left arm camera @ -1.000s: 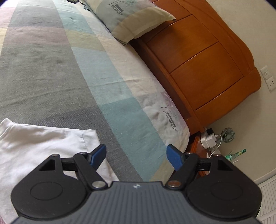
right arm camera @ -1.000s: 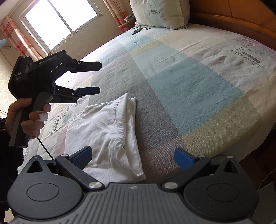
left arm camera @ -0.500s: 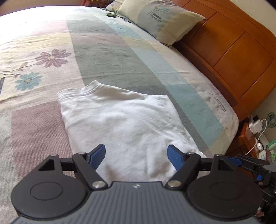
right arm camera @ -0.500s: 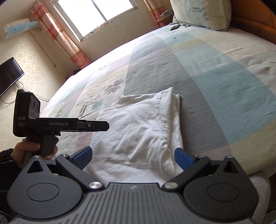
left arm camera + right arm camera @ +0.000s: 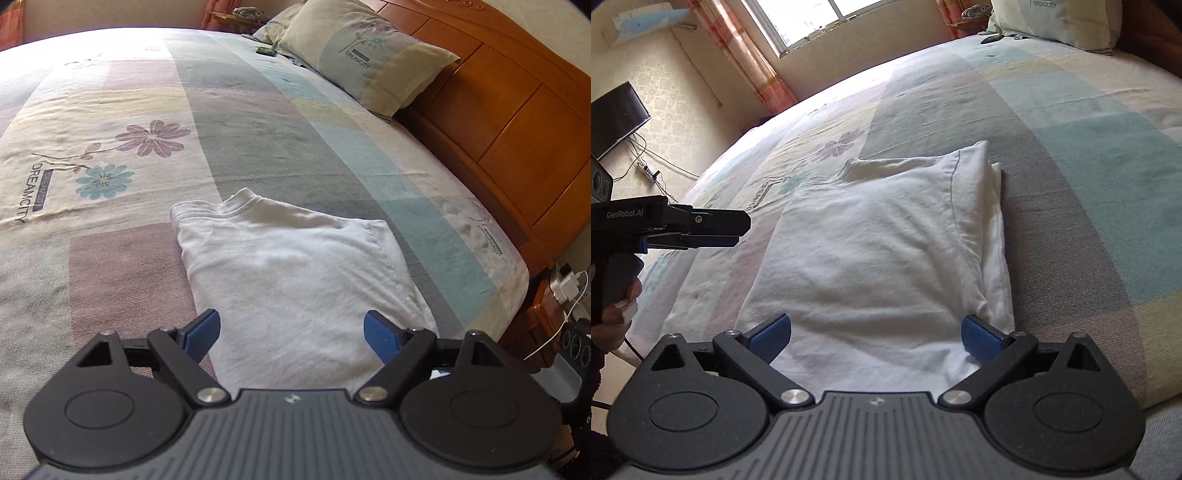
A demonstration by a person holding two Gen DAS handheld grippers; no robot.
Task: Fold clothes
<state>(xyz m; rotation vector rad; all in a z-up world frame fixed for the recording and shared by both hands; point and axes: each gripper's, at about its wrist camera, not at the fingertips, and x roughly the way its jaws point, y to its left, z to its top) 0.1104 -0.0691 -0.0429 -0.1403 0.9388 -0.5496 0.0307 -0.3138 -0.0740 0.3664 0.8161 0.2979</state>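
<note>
A folded white T-shirt (image 5: 295,273) lies lengthwise on the bed, straight ahead of both grippers – right gripper (image 5: 877,338) spread and empty, left gripper (image 5: 291,334) opening, nothing pinched.

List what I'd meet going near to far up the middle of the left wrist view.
left gripper, jaws opening with nothing between them → white shirt lying folded on the bedspread → grey stripe of bare bedspread → small dark object by the pillow.
</note>
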